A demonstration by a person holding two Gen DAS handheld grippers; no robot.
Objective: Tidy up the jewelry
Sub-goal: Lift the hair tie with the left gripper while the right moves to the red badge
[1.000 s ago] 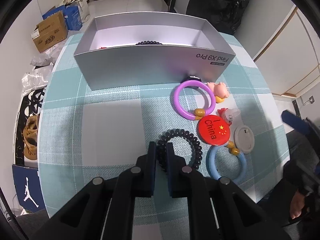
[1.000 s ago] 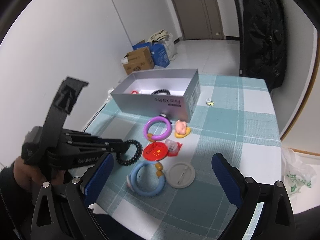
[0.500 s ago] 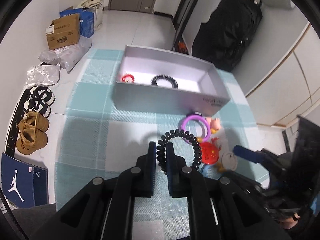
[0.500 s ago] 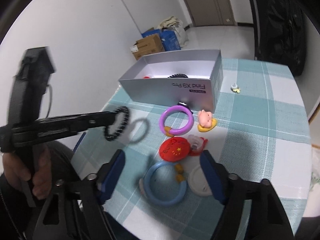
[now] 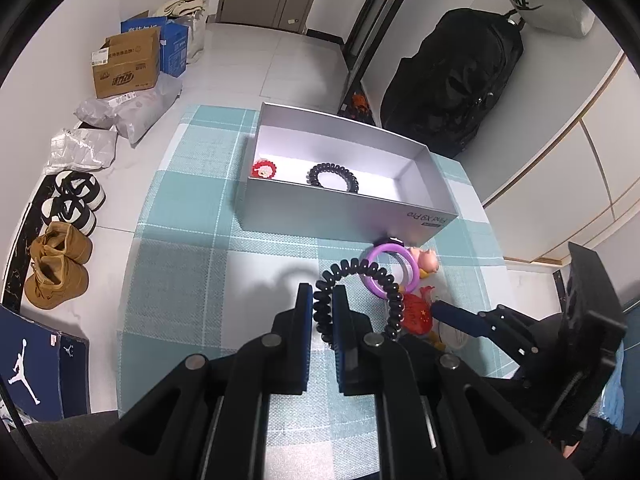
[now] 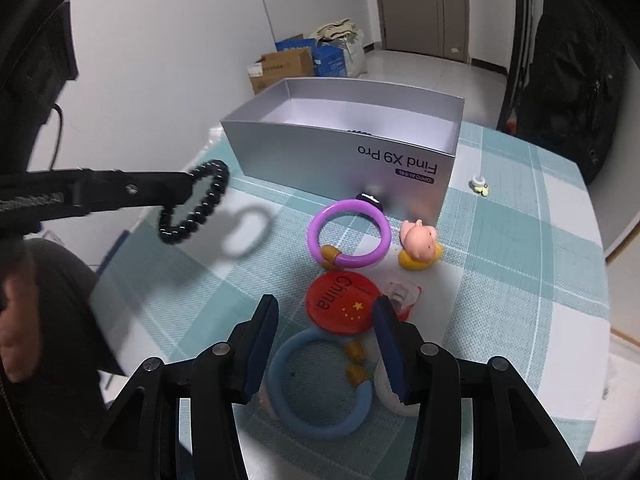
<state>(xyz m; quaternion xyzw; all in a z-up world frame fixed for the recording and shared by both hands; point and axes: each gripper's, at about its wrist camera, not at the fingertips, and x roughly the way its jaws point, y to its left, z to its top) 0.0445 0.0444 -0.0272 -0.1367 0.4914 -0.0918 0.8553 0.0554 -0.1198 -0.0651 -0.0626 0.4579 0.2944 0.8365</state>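
From the left wrist, the left gripper (image 5: 322,304) is clenched on a black coil band (image 5: 362,294), held in the air above the checked cloth (image 5: 192,264). Ahead sits a silver box (image 5: 344,216), its near wall printed "Find X9 Pro", upside down from here. Inside lie a second coil band (image 5: 333,176) and a small red frilled piece (image 5: 264,169). A purple ring (image 5: 394,268) shows behind the held coil, and a red badge (image 5: 416,314) is partly covered by it. On the floor, a brown carton (image 5: 126,62) carries print too small to read, and a blue box (image 5: 32,368) bears a white jumping figure.

From the right wrist, the right gripper (image 6: 326,344) hangs released, its blue pads wide apart over the badge (image 6: 340,304), which reads "China" with yellow stars. A blue ring (image 6: 316,392) with amber beads lies under it, partly hidden by the fingers. Beside it, a white disc (image 6: 390,396) is mostly hidden. The ring (image 6: 348,236) is smooth plastic, lying just before the box (image 6: 340,156). A pink pig (image 6: 418,242) sits on a yellow base. The coil band (image 6: 196,202) hangs off to the left, casting a shadow on the cloth (image 6: 520,280).
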